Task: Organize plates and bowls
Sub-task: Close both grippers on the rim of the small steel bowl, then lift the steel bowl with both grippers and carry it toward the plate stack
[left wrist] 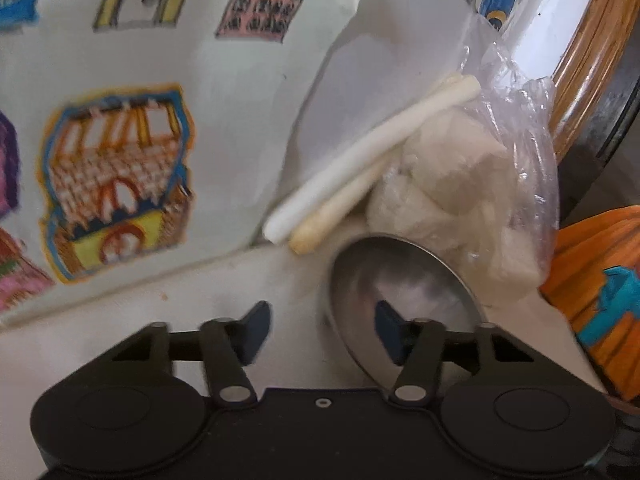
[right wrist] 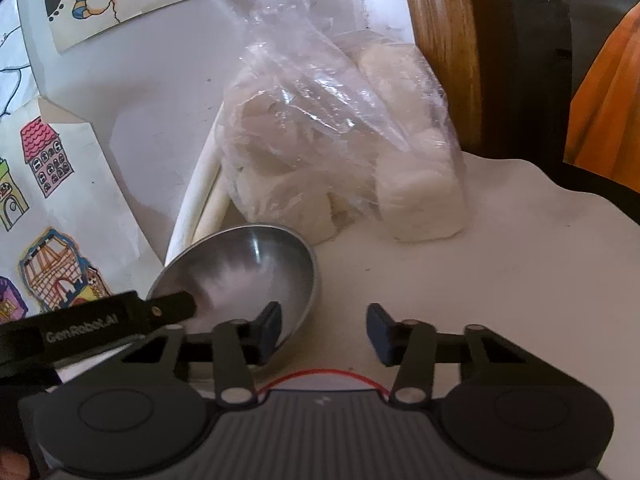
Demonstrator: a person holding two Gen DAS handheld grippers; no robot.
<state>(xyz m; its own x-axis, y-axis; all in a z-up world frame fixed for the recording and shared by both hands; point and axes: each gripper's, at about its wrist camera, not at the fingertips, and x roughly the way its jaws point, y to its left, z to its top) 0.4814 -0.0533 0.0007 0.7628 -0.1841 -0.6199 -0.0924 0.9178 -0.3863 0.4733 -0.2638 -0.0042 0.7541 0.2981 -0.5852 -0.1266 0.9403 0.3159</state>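
I am holding both claws spread: left gripper (left wrist: 322, 334) straddling the near rim of the steel bowl (left wrist: 400, 280), right gripper (right wrist: 322, 330) hovering just beside it, pinching nothing. The bowl is sitting tilted on the white tabletop (right wrist: 500, 280), touching the plastic bag (right wrist: 340, 140). No plates or stack showing; I judge organizing barely begun.

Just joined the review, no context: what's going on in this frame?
A person holds two grippers over a white counter, both near a small steel bowl. The left gripper is open, one finger reaching over the bowl's rim; the right gripper is open too, its left finger by the bowl's edge. Neither grips the bowl yet. Behind it lie a clear bag of white lumps and two white sticks.
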